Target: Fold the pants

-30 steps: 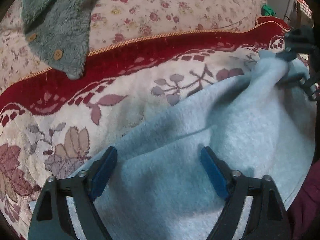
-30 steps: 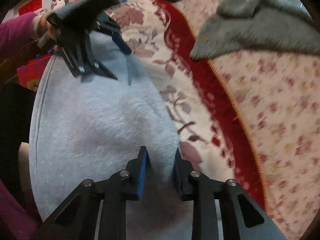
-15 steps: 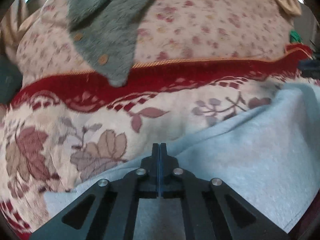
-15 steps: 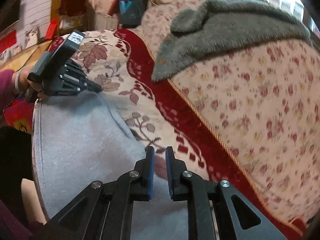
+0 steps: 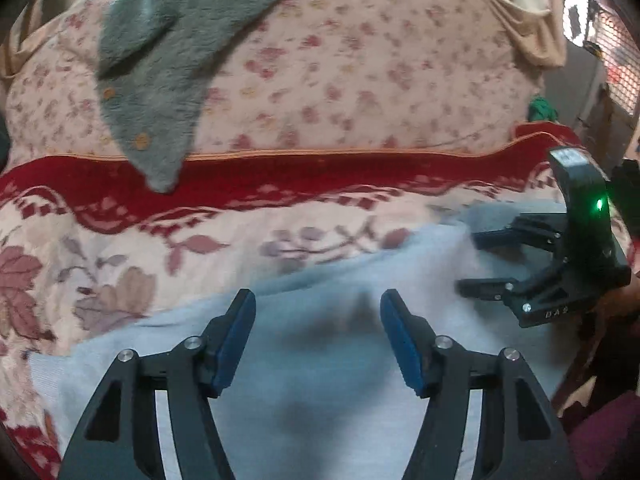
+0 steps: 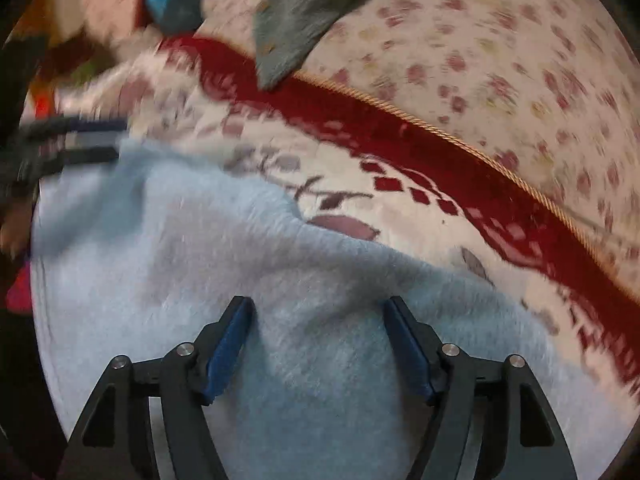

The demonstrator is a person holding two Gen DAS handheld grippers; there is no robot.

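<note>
On a bed spread (image 5: 120,248) with a flowered blanket lie pale blue fleece pants (image 6: 192,248), likely soft, light and limp, best pinched at a folded edge. Both the left hand-held gripper (image 5: 318,332) and right hand-held gripper (image 6: 318,338) have just opened, hovering over the cloth with jaws apart.

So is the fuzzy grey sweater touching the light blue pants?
Apart. In the left wrist view the grey sweater ends on the red border of the blanket, and a wide band of flowered blanket lies between it and the blue pants.
</note>
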